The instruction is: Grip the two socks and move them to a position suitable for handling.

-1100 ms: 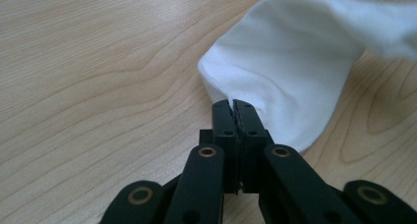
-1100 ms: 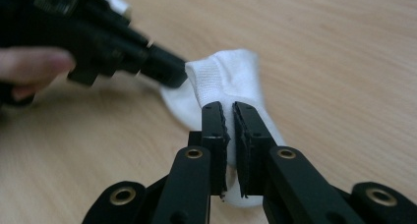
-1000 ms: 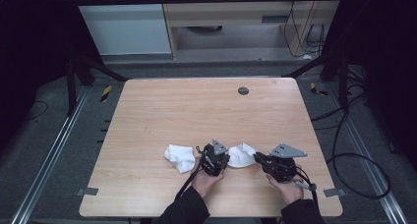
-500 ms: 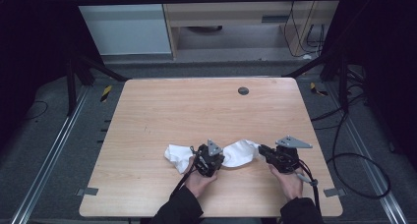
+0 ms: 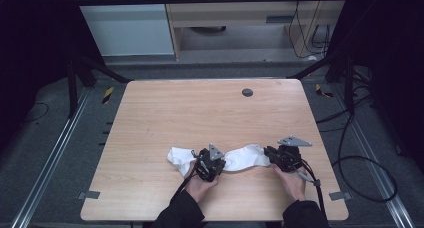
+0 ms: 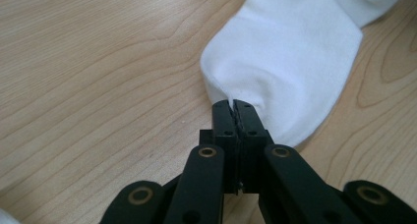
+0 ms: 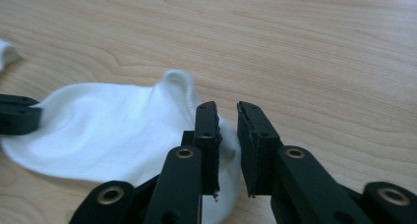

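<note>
A white cotton sock lies stretched flat on the light wooden table, near the near edge and a little right of its middle. A second white sock, crumpled, lies just left of it. The left claw is clamped on one end of the flat sock, a small fold of fabric pinched between its closed jaws. The right claw is at the sock's other end with its jaws slightly apart; the fabric lies under and beside its left jaw, not gripped.

Compared with a second ago, the sock is now spread out longer between the two claws, and the right claw has moved farther toward the right edge, while the left claw has stayed close to its place. Both hands come in from the near edge, forearms in dark sleeves, the claws pointing inward toward each other. A small dark round disc sits near the far edge.
</note>
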Motion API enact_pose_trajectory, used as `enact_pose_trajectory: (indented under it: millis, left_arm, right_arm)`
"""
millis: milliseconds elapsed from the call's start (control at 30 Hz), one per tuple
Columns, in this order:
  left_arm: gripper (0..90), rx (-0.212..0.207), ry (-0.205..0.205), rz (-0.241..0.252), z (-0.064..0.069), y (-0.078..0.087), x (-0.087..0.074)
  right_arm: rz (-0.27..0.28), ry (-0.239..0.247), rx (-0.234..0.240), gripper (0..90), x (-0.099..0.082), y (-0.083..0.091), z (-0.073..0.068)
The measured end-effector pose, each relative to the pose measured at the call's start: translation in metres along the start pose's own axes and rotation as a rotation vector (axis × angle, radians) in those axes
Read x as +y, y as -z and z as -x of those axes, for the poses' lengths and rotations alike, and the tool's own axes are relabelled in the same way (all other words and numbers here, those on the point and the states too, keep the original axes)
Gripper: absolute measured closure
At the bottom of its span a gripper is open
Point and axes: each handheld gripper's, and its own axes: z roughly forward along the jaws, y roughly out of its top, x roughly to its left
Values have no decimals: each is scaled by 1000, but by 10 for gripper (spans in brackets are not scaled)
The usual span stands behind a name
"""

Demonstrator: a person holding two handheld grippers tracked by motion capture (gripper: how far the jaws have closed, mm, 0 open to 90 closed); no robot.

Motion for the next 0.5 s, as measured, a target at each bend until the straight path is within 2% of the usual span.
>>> enact_pose_trajectory:
  millis: [100,267,333,367,467,500]
  left_arm:
    - [889,3,3,0,0,0,0]
    - [886,9,6,6,0,0,-1]
    - [878,12,8,9,0,-1,-1]
    - [862,17,9,10,0,-1,-1]
    - [701,25,16,21,-2,-1,-1]
    - [701,31,18,29,-3,0,-1]
  right_arm:
    - [15,24,-39,701,0,-3,5]
    - [58,31,-44,649,1,5,9]
    - [57,42,-39,615,0,7,12]
    - [49,49,-36,605,-2,8,13]
    - [7,58,-23,590,-9,7,16]
    - [7,58,-23,590,-9,7,16]
